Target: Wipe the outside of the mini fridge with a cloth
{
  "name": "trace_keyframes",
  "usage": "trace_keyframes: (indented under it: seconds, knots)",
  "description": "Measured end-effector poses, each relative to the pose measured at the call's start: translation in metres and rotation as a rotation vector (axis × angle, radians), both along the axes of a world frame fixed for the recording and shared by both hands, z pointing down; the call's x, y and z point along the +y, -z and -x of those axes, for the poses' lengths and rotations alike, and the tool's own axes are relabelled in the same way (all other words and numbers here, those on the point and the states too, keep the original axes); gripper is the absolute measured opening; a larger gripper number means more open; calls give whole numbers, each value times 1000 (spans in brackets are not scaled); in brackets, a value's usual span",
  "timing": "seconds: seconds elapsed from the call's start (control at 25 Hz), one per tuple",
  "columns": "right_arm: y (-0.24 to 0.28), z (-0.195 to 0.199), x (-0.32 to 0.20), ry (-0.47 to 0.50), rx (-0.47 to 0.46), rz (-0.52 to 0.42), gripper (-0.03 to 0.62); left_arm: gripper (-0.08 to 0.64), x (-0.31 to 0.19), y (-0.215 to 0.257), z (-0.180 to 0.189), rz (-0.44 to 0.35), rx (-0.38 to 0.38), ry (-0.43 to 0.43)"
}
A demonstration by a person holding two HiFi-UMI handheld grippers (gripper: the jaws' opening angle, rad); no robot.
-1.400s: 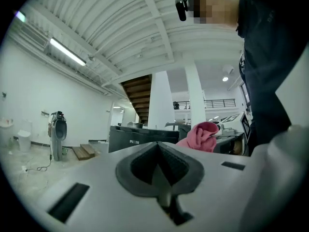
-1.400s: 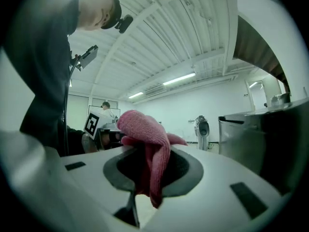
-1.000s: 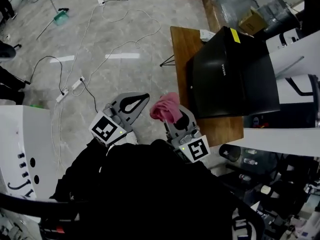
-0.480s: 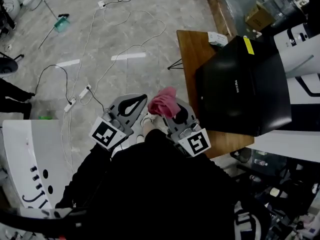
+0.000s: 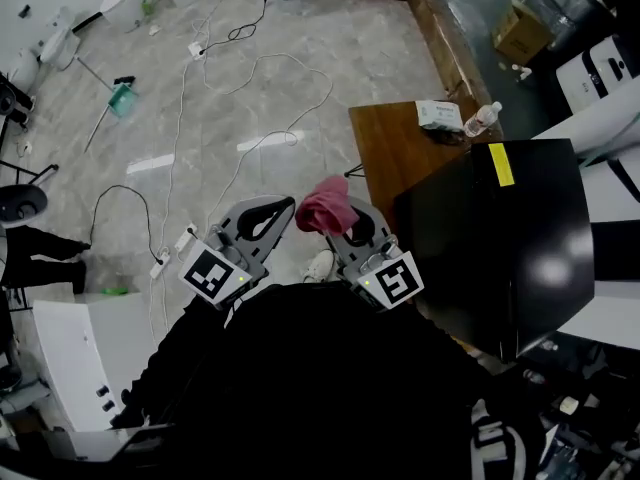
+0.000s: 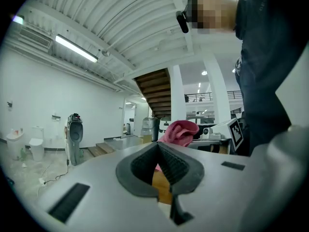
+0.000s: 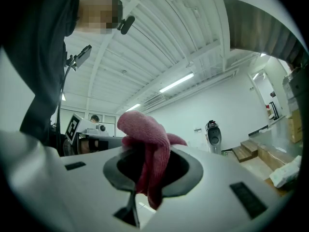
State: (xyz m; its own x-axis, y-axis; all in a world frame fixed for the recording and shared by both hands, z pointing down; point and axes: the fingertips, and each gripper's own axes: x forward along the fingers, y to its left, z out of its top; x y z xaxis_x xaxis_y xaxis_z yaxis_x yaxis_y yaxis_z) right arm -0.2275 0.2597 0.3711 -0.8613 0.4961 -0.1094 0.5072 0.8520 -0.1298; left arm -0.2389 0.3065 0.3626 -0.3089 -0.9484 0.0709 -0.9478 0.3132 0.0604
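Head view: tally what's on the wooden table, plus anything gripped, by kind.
Black mini fridge: 1
Plastic bottle: 1
White packet: 1
Pink cloth, clamped in the right gripper: 1
Total: 4

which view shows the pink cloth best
The right gripper view: the pink cloth fills the middle, pinched in the right gripper and hanging down. The head view shows a small bunch at that gripper's tip; the left gripper view shows part of it beyond the left gripper.
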Motion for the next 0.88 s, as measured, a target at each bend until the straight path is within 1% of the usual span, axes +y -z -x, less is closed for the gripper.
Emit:
trace_keyframes:
  seconds: [0.12, 0.24, 0.36, 0.44, 0.56, 0.68, 0.76, 0.88]
  knots:
    - [1, 36, -17, -12, -14, -25, 89, 2, -19, 1, 40, 2, 4, 6]
    - [5, 65, -30, -29, -27, -67, 89, 2, -36, 1, 72, -3, 5, -15]
    - [-2, 94, -48, -57, -7, -32, 89, 2, -56, 1, 105, 11, -27, -49]
    - [-11, 118, -59, -86, 8, -17, 89, 2, -67, -5, 131, 17, -29, -83]
    - [-23, 164, -74, -140, 31, -40, 89, 3, -85, -17, 183, 12, -30, -147]
    - [-26, 213, -94, -225, 42, -40, 89, 3, -111, -24, 234, 6, -16, -253]
    - [-22, 249, -102, -285, 46, -27, 89, 2, -127, -17, 265, -11, -17, -337]
    - [-14, 302, -102, -375, 45, -51, 89, 2, -140, -1, 317, -38, -31, -437]
